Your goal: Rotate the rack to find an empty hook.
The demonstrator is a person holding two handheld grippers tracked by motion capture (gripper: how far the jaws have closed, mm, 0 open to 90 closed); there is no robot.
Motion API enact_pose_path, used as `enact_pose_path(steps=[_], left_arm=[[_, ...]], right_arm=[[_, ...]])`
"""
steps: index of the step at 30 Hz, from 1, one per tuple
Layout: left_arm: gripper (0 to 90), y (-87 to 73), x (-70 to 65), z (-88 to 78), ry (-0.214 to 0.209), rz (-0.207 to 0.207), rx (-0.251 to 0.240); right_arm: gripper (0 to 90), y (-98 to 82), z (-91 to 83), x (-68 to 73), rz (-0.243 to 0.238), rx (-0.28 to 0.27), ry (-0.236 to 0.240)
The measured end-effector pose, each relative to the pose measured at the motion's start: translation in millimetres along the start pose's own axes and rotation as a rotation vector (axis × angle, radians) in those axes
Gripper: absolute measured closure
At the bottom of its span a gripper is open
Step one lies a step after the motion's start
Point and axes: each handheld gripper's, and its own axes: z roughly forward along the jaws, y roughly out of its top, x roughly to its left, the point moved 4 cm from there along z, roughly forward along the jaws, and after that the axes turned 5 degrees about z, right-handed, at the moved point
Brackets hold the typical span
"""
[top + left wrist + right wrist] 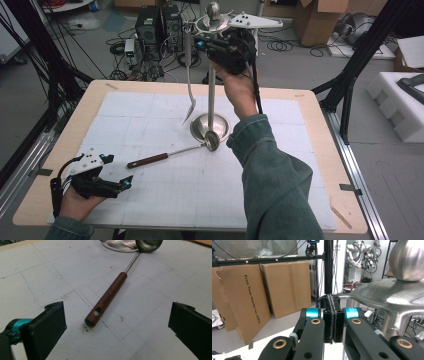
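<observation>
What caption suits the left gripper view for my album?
Open left gripper faces a wooden-handled ladle lying on the white mat.

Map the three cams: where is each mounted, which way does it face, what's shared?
High view: above the person's side, looking forward and down on the table; forearms, left claw, right claw.
Left gripper view: on the left claw, facing the ladle; open jaws.
Right gripper view: on the right claw, level beside the stand; shut jaws.
Shared: ladle and stand, high and left views.

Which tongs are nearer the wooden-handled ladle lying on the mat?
Left. The left tongs rest open on the mat just short of the ladle handle's end. The right tongs are shut, raised beside the rack's top.
</observation>
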Motion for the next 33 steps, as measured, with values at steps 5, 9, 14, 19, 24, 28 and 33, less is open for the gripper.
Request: enact_pose_path(steps=[5,9,14,19,24,28,33], left_arm=[[1.7,0.2,-0.3,0.1,-0.002,0.001,-0.001],[1.7,0.1,-0.2,0.1,0.000,0.004,0.002],[1.8,0.3,-0.5,0.3,-0.001,0.004,0.002],[1.7,0.2,-0.3,0.3,0.000,0.003,0.001],[1.7,0.0,-0.1,0.1,0.000,0.005,0.001],[1.7,0.2,-0.4,0.1,0.001,0.007,0.004],[1.8,0.2,-0.4,0.3,0.001,0.008,0.005]], right_arm=[[90.0,0.4,2.0,1.1,-0.004,-0.004,-0.004],[90.0,0.3,2.8,1.4,-0.003,-0.004,-0.007],[90.0,-0.1,4.2,2.9,0.007,-0.011,-0.012],[90.0,-0.4,5.0,3.1,0.006,-0.013,-0.015],[90.0,-0.6,2.5,2.2,0.009,-0.003,-0.009],[90.0,-2.9,-0.8,1.4,0.004,0.005,0.000],[89.9,-9.1,-6.8,1.4,-0.007,0.022,0.040]])
